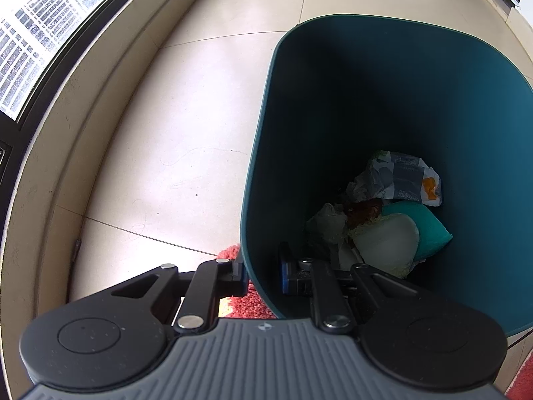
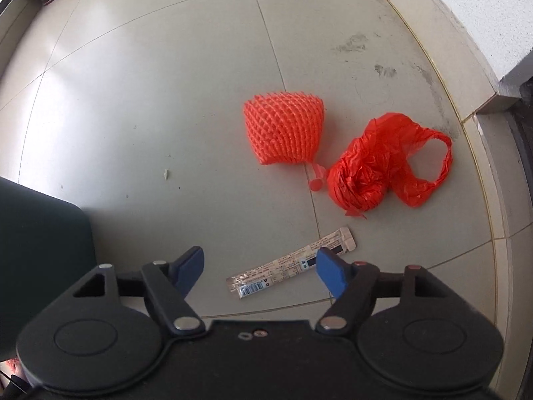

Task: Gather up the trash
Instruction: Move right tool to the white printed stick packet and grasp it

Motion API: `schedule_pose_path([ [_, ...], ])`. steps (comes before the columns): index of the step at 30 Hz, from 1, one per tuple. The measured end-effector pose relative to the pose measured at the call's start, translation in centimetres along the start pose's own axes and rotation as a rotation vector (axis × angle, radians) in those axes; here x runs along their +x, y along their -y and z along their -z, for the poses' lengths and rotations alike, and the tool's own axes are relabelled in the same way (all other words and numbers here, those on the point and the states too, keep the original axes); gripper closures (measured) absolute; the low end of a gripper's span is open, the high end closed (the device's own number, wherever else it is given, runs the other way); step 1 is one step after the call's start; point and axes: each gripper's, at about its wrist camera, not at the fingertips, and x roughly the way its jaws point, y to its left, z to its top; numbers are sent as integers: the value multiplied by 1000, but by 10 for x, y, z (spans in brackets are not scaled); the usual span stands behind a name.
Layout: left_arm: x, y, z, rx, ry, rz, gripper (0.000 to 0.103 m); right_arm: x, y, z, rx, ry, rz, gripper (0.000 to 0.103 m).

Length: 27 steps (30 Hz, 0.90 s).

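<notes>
Teal plastic forms the bin [image 1: 383, 106], and the left gripper [image 1: 263, 275] is clamped tight on its near rim, one finger outside the wall and one inside. At the bin's bottom lies crumpled rubbish: a printed wrapper [image 1: 399, 180] on which only the word "PAPER" can be made out, a white pad [image 1: 386, 243] and a teal pouch [image 1: 429, 226]. Outside the bin, the right gripper [image 2: 260, 266] hangs with its jaws spread wide and empty above a long sachet [image 2: 289, 263] with small, unreadable print and a barcode. Beyond the sachet lie an orange foam net [image 2: 283, 126] and a red plastic bag [image 2: 383, 163].
</notes>
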Motion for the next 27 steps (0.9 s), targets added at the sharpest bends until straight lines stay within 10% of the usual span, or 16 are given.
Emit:
schedule_pose_path([
  [15, 1, 2, 0, 12, -20, 12, 87, 92, 48, -3, 323, -123, 48, 24],
  [27, 5, 3, 0, 23, -31, 20, 87, 113, 35, -7, 298, -146, 135, 63],
])
